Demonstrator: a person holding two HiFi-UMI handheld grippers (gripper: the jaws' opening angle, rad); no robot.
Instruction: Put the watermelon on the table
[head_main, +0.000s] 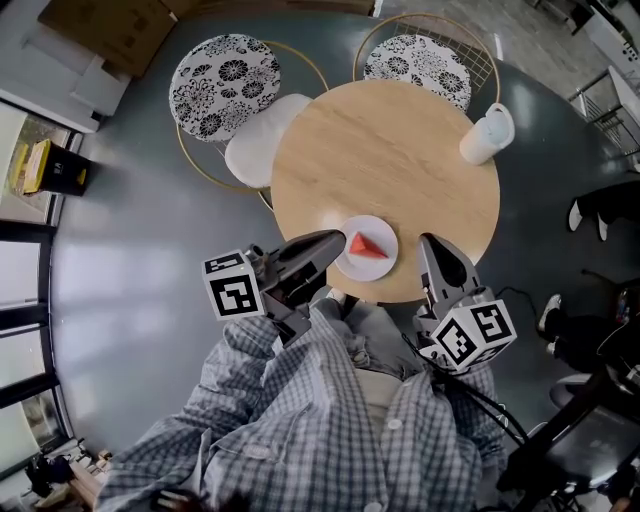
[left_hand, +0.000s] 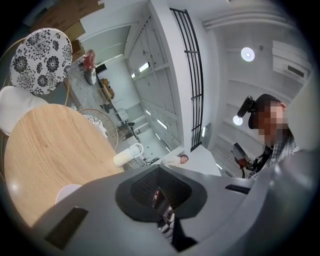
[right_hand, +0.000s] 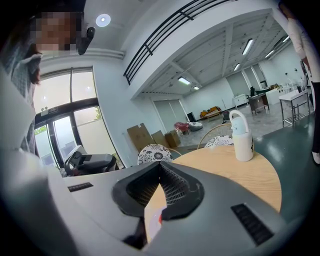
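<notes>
A red watermelon wedge (head_main: 367, 246) lies on a small white plate (head_main: 385, 270) at the near edge of the round wooden table (head_main: 400, 160). My left gripper (head_main: 338, 238) is shut and holds nothing; its tip is just left of the plate's rim. In the left gripper view the jaws (left_hand: 160, 167) meet, and the plate (left_hand: 67, 192) shows to their left. My right gripper (head_main: 428, 240) hangs over the table edge to the right of the plate. It is also shut, and its jaws (right_hand: 160, 164) touch at the tips with nothing between them.
A white jug (head_main: 487, 134) stands at the table's far right. Two chairs with black-and-white flowered seats (head_main: 224, 72) (head_main: 418, 58) stand beyond the table, with a white cushion (head_main: 262, 140) on the left one. Cardboard boxes (head_main: 110, 30) lie on the floor at far left.
</notes>
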